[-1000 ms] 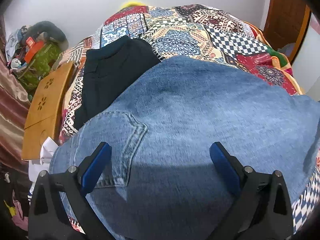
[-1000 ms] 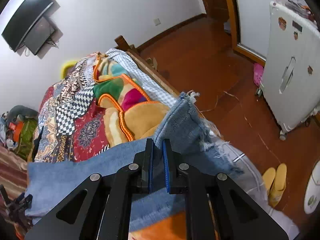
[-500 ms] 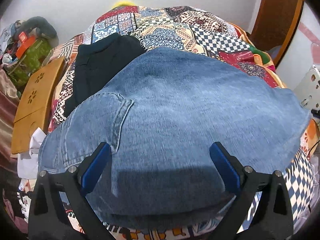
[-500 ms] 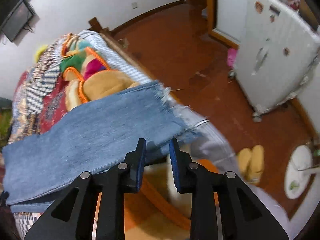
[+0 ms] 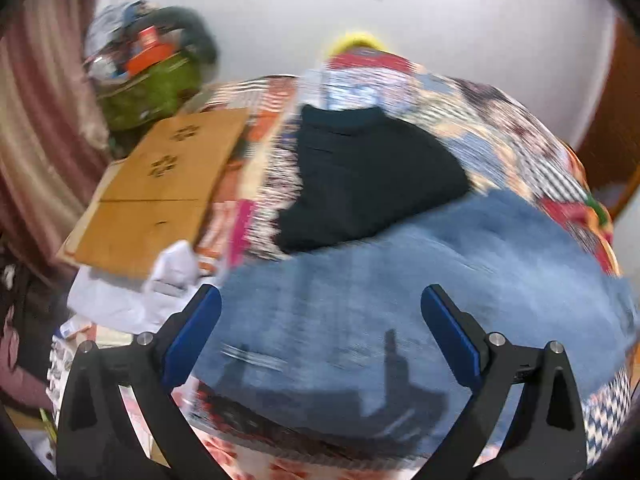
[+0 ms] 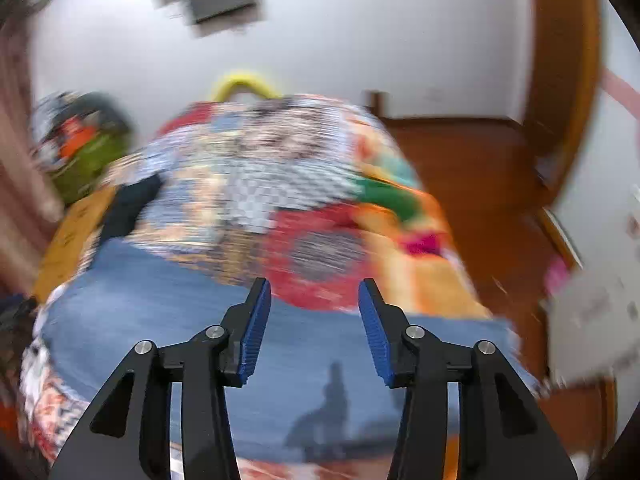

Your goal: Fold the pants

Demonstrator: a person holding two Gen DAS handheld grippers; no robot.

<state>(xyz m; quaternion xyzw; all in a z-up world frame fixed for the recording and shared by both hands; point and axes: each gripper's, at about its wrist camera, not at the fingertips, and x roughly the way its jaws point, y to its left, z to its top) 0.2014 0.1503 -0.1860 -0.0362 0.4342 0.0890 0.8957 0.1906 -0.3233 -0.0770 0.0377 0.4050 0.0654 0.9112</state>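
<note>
Both views are pretty smeared, so fine detail is a no-go. Closest up, the left gripper (image 5: 320, 336) has its blue-padded fingers (image 5: 192, 336) spread wide with nothing between them, hanging just above the jeans (image 5: 400, 288). The right gripper (image 6: 314, 328) is in the middle of opening, fingers (image 6: 256, 328) apart and empty, also over the denim (image 6: 160, 312) rather than on it.

The jeans are lying flat across the near end of the bed, on top of the patchwork quilt (image 5: 520, 148); you can see the gripper shadows falling on the fabric. Just past them, partly tucked under the far edge of the denim in the left view, there's a dark folded garment (image 5: 368, 184).

Off to the left side of the bed there's a wooden board (image 5: 160, 188) with little flower cutouts, some white stuff (image 5: 132, 292) in front of it, and further back a green bag (image 5: 148, 88) piled with clutter against the curtain (image 5: 36, 128). Wall behind.
</note>
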